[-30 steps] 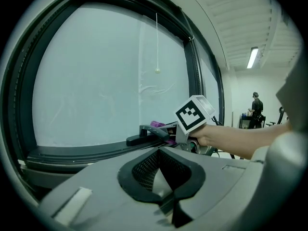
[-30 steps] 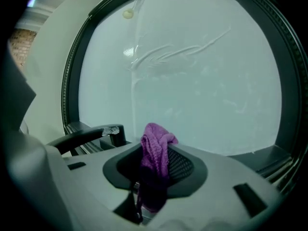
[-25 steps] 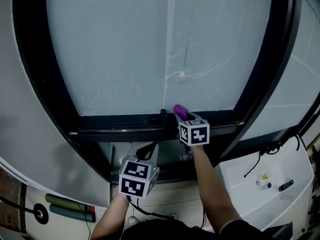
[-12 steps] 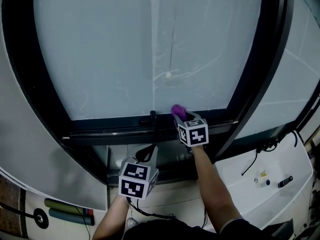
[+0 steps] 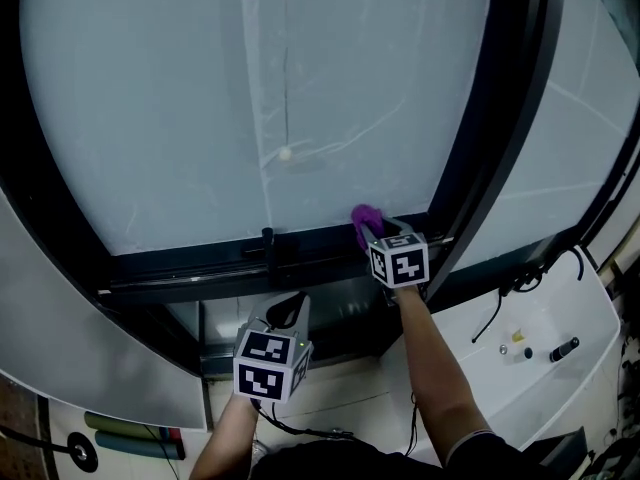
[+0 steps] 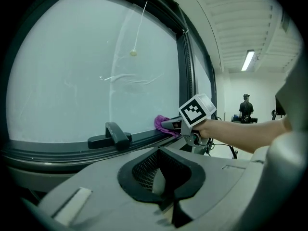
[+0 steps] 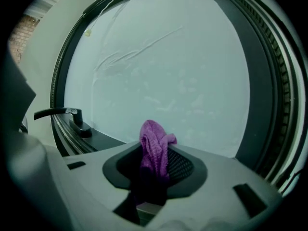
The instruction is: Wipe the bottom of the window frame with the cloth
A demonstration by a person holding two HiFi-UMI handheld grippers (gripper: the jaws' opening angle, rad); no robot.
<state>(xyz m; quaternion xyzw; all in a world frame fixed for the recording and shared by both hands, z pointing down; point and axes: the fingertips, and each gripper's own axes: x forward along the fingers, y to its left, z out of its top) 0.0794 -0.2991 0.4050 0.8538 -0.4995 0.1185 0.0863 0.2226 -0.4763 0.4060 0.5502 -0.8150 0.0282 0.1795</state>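
— Where is the purple cloth (image 5: pixel 362 218)?
— Bunched up between the clenched fingers of the right gripper (image 5: pixel 374 234). It is pressed against the bottom rail of the window frame (image 5: pixel 190 266), close to the right corner and to the right of the black window handle (image 5: pixel 268 244).
— And the left gripper (image 5: pixel 290 310)?
— Lower down, apart from the frame, its fingers closed together on nothing.

We seem to be in a lab or workshop hall: strip light (image 6: pixel 248 60) on a ribbed ceiling (image 6: pixel 240 18), a person (image 6: pixel 246 108) at far equipment, cables (image 5: pixel 490 323) on a white bench (image 5: pixel 580 298) right of the window frame (image 5: pixel 300 260).
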